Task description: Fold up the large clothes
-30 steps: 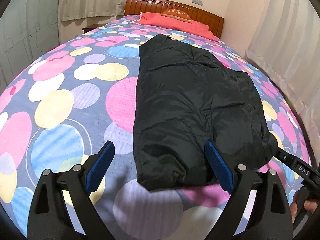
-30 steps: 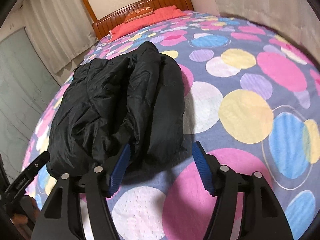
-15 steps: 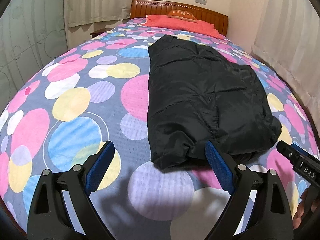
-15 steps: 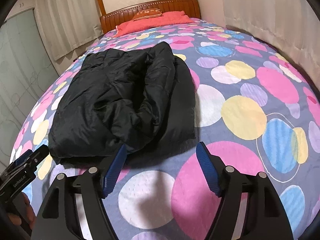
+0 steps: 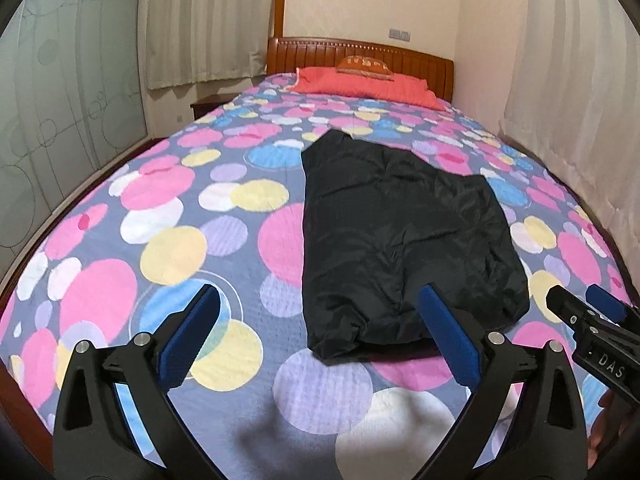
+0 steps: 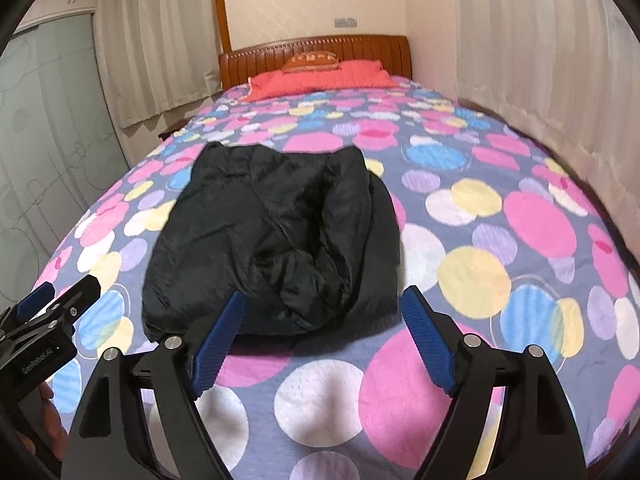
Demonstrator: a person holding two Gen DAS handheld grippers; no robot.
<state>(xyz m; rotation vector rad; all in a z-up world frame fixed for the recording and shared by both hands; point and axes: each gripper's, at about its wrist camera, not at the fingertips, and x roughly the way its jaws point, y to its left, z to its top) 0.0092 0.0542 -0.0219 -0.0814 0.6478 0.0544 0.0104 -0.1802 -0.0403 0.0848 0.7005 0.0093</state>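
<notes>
black jacket (image 5: 404, 240) released, both grippers backed off — opening

- The jacket (image 5: 404, 240) is showing as black, faintly shiny, crinkled cloth.
- The bedspread (image 5: 168, 216) is looking like matt, finely ribbed cloth.
- The headboard (image 5: 360, 50) is gleaming as varnished wood.
- The pads (image 6: 218, 340) are appearing ridged and blue on matt black plastic arms with metal rivets.
</notes>
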